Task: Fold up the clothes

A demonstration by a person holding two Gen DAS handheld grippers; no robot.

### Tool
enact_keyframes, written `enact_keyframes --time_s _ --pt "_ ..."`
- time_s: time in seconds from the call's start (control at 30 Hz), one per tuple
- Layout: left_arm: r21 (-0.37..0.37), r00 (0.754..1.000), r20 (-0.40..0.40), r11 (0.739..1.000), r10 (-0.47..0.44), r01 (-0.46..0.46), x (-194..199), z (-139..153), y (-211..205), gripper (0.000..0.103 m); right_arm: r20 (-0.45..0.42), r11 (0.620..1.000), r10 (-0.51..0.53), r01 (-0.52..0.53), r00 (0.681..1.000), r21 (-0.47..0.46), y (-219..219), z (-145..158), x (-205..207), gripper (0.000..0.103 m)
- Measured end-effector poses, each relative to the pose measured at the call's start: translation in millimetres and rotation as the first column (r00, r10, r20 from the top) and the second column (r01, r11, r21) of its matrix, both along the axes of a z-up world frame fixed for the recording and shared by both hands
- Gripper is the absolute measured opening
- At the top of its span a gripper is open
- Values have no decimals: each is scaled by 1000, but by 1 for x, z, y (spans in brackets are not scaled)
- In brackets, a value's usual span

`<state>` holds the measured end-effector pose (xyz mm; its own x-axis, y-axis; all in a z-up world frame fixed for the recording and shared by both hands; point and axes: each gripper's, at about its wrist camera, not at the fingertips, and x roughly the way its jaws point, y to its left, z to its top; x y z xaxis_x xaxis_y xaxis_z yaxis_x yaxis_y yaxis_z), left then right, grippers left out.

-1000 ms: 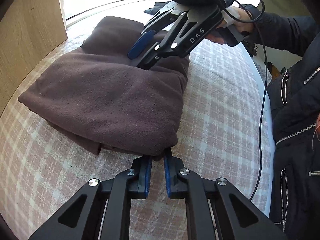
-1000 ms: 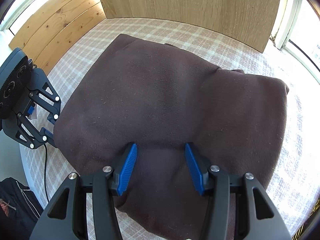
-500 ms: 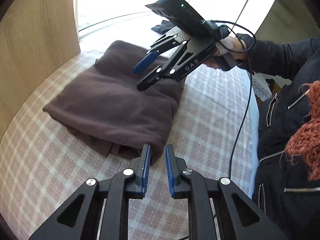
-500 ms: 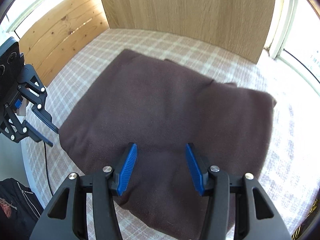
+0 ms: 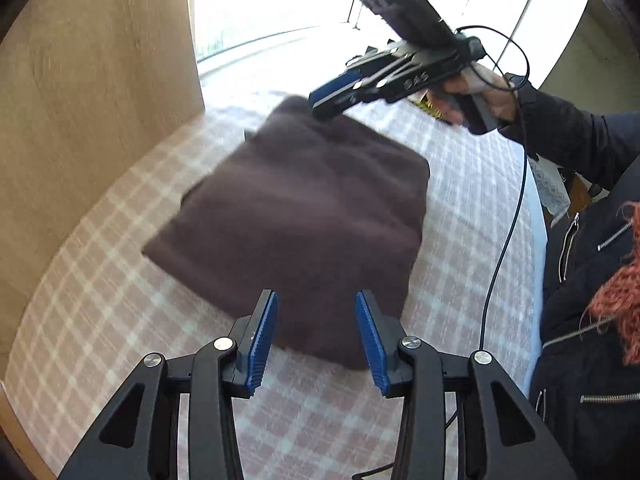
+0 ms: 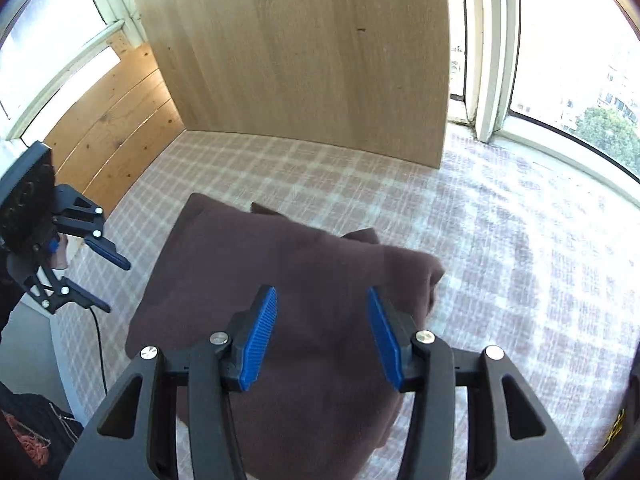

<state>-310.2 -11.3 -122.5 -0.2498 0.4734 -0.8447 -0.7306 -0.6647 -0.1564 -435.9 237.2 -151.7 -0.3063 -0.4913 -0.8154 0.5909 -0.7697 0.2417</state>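
fleece (image 5: 304, 216): lying folded in a thick brown square on the checked bed (image 5: 472, 200)
L gripper (image 5: 316, 340): jaws apart, hovering w/ nothing in them
R gripper (image 6: 320, 336): jaws apart, empty, hanging above
feel: prob soft, light, floppy, so I'm guessing pinching all layers at an edge/corner works best

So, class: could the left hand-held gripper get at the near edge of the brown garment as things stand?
Probably yes. The left hand-held gripper is open just before the garment, with nothing between; the right hand-held gripper hovers over the far end.
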Motion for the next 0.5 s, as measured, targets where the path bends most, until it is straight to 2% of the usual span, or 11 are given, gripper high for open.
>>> enact_keyframes --time_s 0.13,0.23,0.27,0.33,0.37,0.4,0.43,0.47,0.5 --pt "-20 999 -9 999 46 -46 -53 -22 10 41 107 1000 12 -10 994 -15 5 -30 -36 47" --pt "-73 996 45 994 80 -77 -82 -58 10 41 98 996 87 -89 991 11 5 -25 -38 48" --pt "-40 996 55 997 75 -73 -85 -56 7 40 96 993 112 -115 989 20 5 -23 -38 48" --pt "-48 993 95 997 66 -61 -91 -48 5 39 92 985 162 -166 982 39 6 -19 -39 47" --pt "-55 995 84 997 60 -55 -94 -42 6 41 90 980 187 -192 978 48 6 -17 -40 48" --pt "-71 996 65 996 61 -56 -98 -39 7 43 88 974 212 -217 973 57 6 -15 -40 51" --pt "-84 997 54 995 61 -56 -103 -36 8 51 87 968 236 -242 968 66 6 -14 -41 54" --pt "-91 996 67 994 59 -53 -111 -36 9 56 83 963 255 -261 963 73 6 -13 -48 62" --pt "-99 995 84 994 60 -51 -119 -39 11 56 79 957 274 -280 959 79 6 -12 -56 63"
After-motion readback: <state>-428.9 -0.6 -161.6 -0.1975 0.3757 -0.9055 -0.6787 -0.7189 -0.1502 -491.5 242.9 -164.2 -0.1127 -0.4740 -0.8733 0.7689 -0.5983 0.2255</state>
